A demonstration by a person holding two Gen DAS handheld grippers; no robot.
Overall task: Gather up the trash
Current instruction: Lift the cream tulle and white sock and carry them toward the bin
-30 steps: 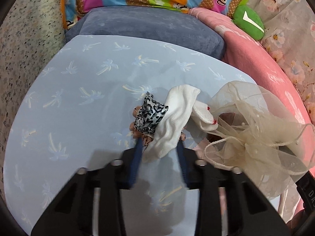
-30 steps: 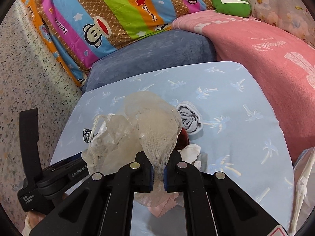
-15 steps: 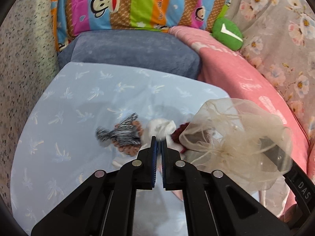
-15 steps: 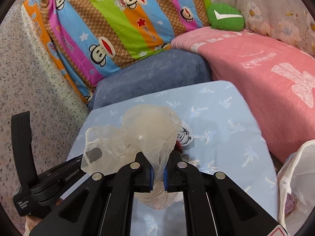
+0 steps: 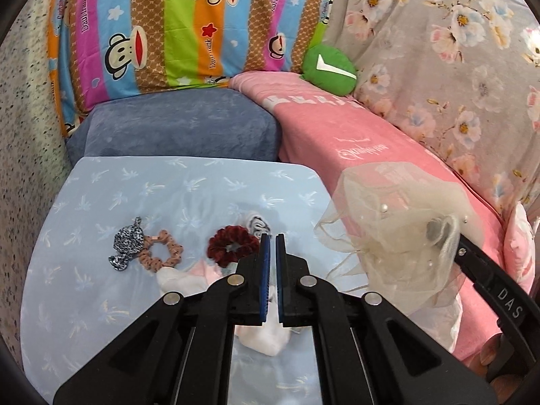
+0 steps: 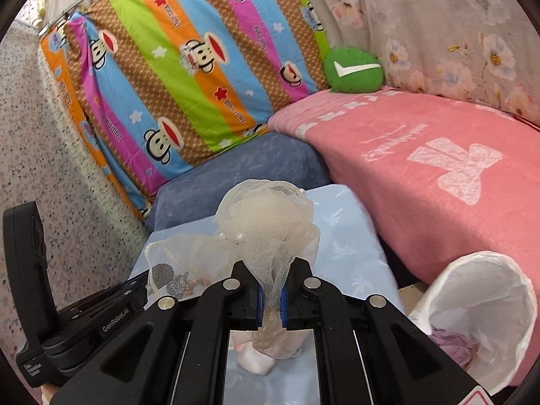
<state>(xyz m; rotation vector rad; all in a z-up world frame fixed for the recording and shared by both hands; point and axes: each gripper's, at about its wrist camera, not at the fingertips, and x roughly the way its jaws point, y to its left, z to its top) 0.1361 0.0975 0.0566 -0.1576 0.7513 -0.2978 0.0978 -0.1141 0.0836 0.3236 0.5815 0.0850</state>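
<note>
Currently the mesh bag [image 6: 266, 233] is pinched only by a thin fold in the right gripper [image 6: 271, 298]; it could slip before the lined bin [image 6: 479, 307] at near right, while the left gripper [image 5: 269, 246] is closed on nothing.

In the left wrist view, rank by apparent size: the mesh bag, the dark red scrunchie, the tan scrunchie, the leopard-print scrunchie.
1. mesh bag, clearly largest, though it hangs nearer the camera.
2. dark red scrunchie.
3. tan scrunchie and leopard-print scrunchie look alike; not ranked.
</note>
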